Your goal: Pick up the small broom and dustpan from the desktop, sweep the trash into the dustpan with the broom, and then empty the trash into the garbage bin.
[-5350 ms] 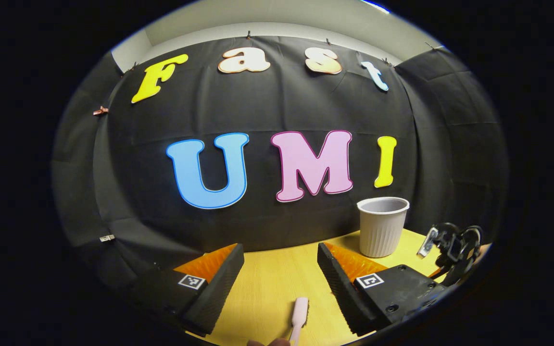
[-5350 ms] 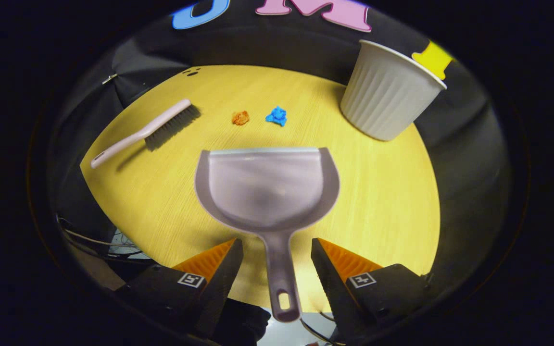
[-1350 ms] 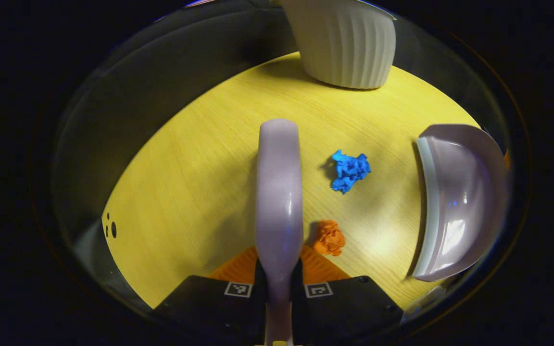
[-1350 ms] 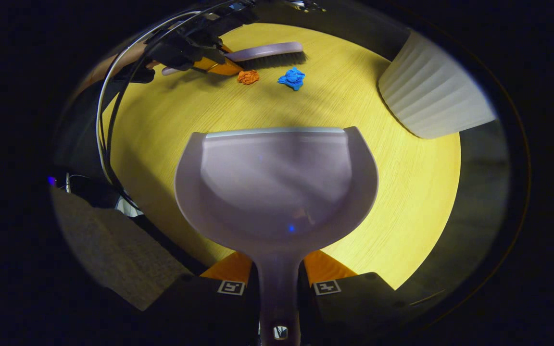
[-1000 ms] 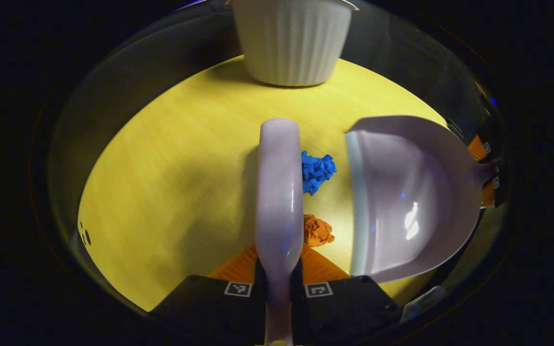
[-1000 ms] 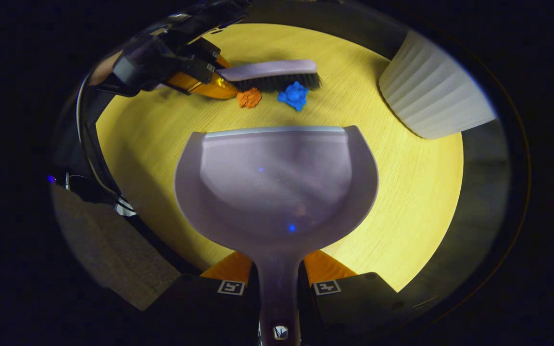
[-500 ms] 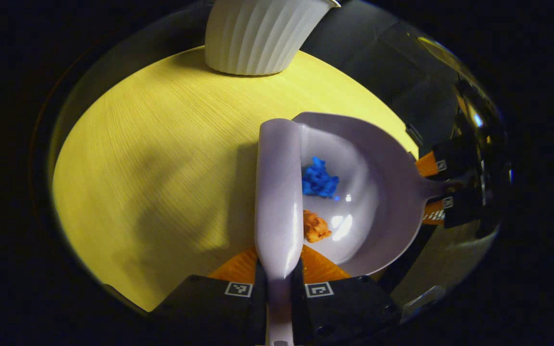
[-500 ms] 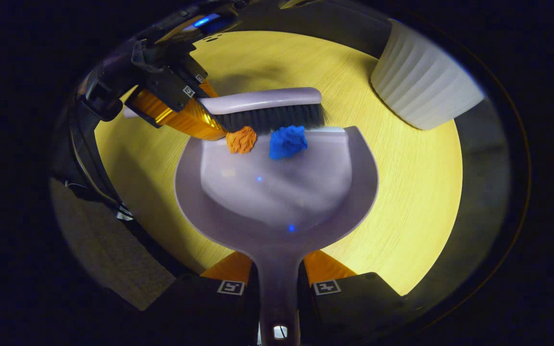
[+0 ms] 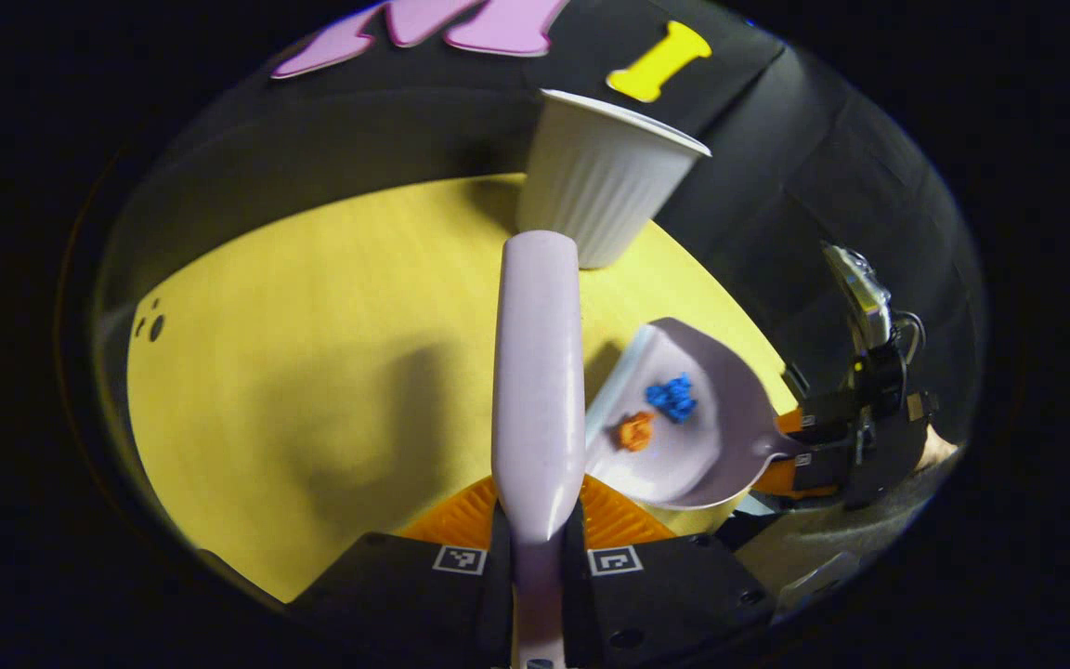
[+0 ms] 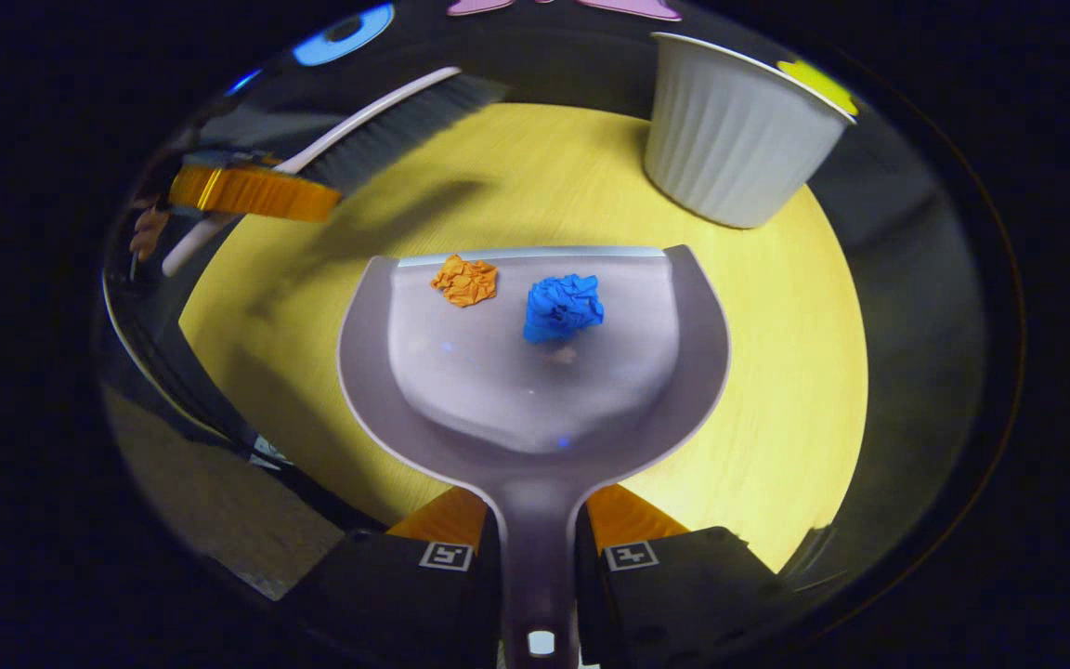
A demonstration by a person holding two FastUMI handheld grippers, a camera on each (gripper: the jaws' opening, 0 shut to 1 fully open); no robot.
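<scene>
Dustpan: pale lilac plastic dustpan (image 10: 535, 372) runs straight out from my right gripper (image 10: 537, 548), handle between the fingers, front lip low over the yellow wood-grain desktop (image 10: 776, 353).
Trash: crumpled orange paper scrap (image 10: 466, 280) and crumpled blue paper scrap (image 10: 563, 308) lie inside the pan, just behind its lip, the orange one to the left.
Broom: pale lilac plastic hand broom (image 9: 538, 362) points forward from my left gripper (image 9: 535, 548); in the right gripper view it hangs above the desktop, apart from the pan, dark bristles facing down.
Bin: white ribbed plastic garbage bin (image 10: 730, 153) stands upright at the far right of the desktop, beyond the pan.
Hidden: broom bristles are covered by the broom's back in the left gripper view; both handle ends are cut off at the bottom edges.
Left gripper: fingers pressed in on the broom handle.
Right gripper: fingers clamped on the dustpan handle.
</scene>
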